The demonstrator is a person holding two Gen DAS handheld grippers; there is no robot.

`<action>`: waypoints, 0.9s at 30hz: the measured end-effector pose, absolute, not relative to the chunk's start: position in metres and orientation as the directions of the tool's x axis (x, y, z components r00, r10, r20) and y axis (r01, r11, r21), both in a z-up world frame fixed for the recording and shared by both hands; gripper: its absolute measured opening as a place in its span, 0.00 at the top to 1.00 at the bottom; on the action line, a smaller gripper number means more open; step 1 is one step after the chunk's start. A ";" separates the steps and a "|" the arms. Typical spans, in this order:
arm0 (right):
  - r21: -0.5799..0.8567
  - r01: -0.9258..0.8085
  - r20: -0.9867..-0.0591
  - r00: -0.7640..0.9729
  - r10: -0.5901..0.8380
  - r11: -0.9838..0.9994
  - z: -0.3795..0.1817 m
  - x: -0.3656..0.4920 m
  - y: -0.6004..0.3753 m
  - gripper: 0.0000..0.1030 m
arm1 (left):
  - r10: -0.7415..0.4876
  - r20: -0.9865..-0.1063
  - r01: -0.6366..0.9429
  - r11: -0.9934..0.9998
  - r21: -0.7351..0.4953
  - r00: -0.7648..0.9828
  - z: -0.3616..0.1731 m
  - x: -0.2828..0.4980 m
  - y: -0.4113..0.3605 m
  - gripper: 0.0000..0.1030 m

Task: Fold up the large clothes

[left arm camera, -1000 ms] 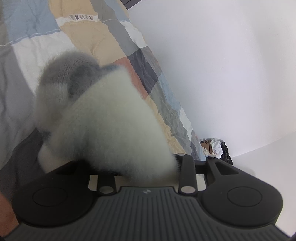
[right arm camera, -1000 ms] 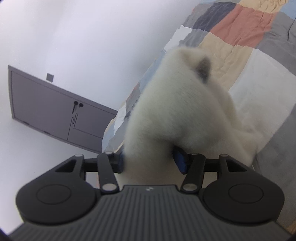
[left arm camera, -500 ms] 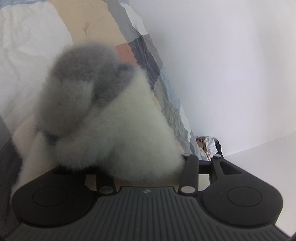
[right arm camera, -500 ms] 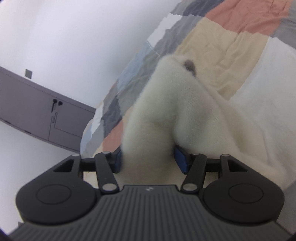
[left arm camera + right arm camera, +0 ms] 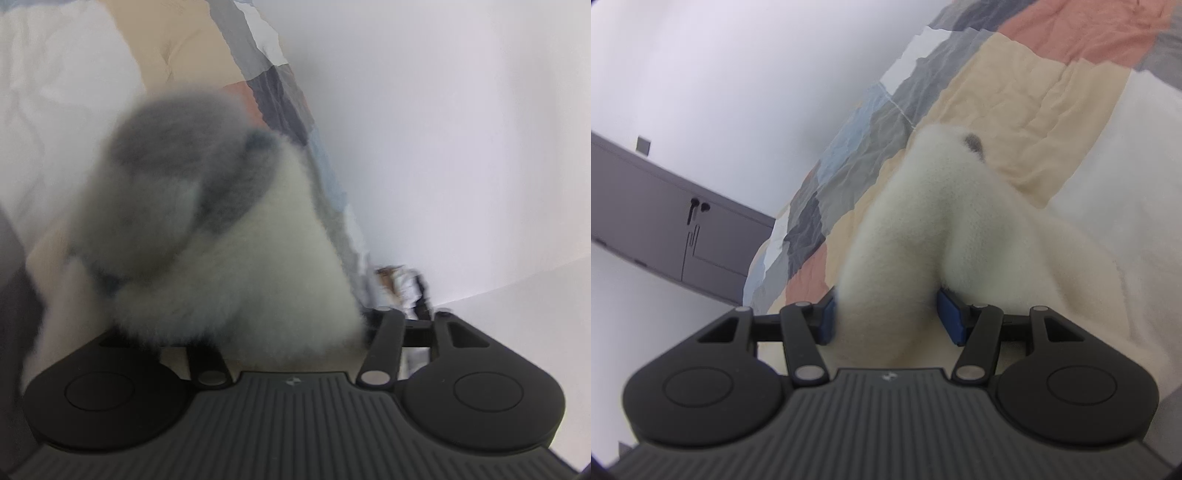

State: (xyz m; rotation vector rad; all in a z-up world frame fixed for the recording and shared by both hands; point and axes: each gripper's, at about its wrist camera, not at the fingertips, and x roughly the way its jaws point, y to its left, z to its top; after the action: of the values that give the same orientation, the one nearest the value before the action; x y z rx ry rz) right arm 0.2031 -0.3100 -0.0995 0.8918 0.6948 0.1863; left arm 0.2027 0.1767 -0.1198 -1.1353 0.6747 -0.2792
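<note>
The fluffy sweater is bunched in front of both grippers, low over the patchwork quilt that covers the bed; it is cream with a grey part (a cuff or collar, too blurred to tell which) showing on the left side. In the right wrist view a thick cream fold rises straight out of the right gripper, whose blue pads press on it from both sides at about half their spread, so that gripper has the sweater clamped. The left gripper has just been opening its jaws, and a wad of the sweater sits between them, but fluff hides the pads and I cannot tell whether they press on it or have let go.

The step in hand looks like laying the carried fold down on the quilt. To do it well, both ends should be set down level and together, the left release finished only once the fabric rests on the bed, and the right one then following, so the fold does not spring or slide askew.

Compared with a second ago, both grippers sit lower and nearer the quilt, whose patches fill more of each view, and the cabinet beyond the bed has shifted down to the left edge.
</note>
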 end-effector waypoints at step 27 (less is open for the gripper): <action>0.118 -0.204 -0.584 0.777 0.234 0.972 -0.075 0.188 -0.215 0.43 | -0.177 -0.585 -0.049 0.936 -0.350 0.791 -0.096 0.184 0.111 0.27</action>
State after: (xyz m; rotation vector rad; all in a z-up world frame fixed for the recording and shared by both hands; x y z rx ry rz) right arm 0.1880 -0.2149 -0.0746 0.0490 0.6385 0.2373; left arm 0.1838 0.1111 -0.0964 -0.3606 0.6578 -0.0705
